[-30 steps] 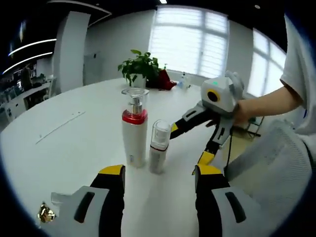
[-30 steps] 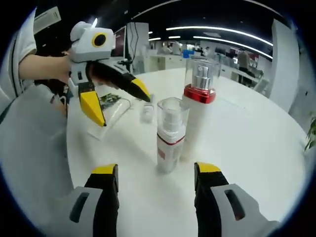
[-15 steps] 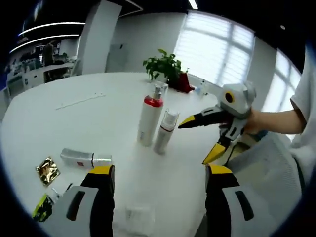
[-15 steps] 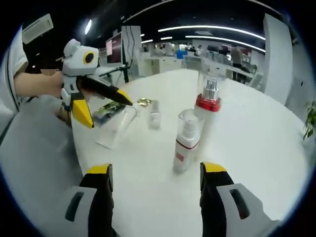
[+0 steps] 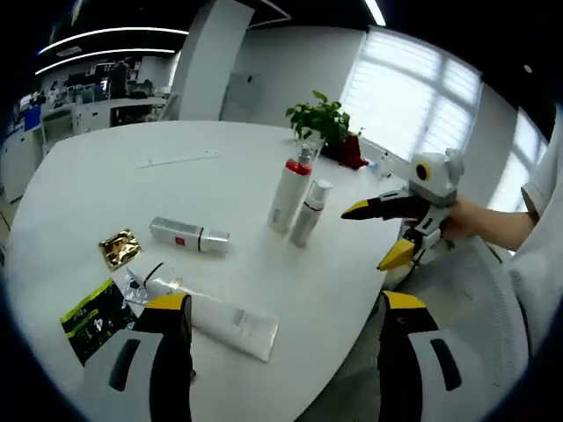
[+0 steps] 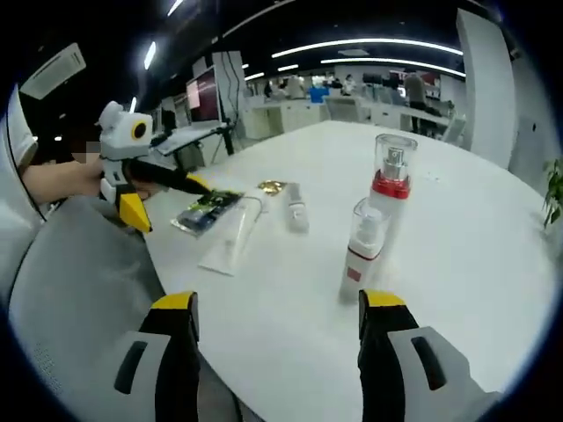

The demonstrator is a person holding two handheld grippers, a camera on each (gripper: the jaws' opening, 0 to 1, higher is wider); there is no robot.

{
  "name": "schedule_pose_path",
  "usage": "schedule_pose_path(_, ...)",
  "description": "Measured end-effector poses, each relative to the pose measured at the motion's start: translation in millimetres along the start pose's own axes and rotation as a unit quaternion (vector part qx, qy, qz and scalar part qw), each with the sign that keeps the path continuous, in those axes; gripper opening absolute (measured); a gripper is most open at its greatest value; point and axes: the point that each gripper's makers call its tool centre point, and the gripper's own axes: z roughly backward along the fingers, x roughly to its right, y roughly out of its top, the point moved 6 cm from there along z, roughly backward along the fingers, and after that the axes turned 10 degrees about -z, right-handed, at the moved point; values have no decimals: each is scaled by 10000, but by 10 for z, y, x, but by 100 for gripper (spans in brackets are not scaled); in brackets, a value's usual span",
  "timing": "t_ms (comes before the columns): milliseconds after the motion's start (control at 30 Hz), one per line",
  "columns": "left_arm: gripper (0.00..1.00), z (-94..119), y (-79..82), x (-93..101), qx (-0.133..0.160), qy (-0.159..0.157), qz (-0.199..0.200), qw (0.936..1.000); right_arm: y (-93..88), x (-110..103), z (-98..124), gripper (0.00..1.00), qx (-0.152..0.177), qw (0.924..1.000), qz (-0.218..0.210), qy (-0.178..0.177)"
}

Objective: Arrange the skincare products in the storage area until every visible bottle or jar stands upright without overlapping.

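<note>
Progress on the white table [image 5: 106, 189] looks partial in the left gripper view: two pump bottles stand upright and touching at centre frame, the tall red-collared bottle [image 5: 289, 193] and the shorter bottle [image 5: 309, 213] beside it, while a small bottle [image 5: 188, 236] lies on its side at centre left and a white tube [image 5: 218, 314] lies flat at lower centre. Also counted there: one gold sachet [image 5: 120, 248] and one green-and-black packet [image 5: 94, 318] at lower left. The left gripper [image 5: 287, 318] has its jaws spread, holding nothing. In the right gripper view, the same two standing bottles [image 6: 387, 204] [image 6: 361, 250] sit right of centre, the lying bottle [image 6: 296, 210] and tube [image 6: 232, 234] left of centre; two items appear left to right. The right gripper [image 6: 276, 310] is likewise spread and empty; the left one hovers at far left.
</note>
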Motion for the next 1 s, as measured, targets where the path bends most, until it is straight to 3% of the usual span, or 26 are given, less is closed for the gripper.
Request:
schedule_pose_path(333, 88, 290, -174, 22, -165, 162, 71, 9997, 72, -75, 78, 83, 67, 9999, -81, 41)
schedule_pose_path(533, 90, 443, -225, 12, -192, 275, 139, 9993, 145, -204, 124, 92, 290, 9989, -172, 340)
schedule_pose_path(767, 94, 586, -298, 2, -192, 413, 236, 9987, 154, -271, 176, 99, 295, 9986, -185, 397)
schedule_pose_path(1000, 96, 663, -290, 45, -90, 516, 255, 9983, 135, -345, 258, 99, 373, 9978, -290, 468)
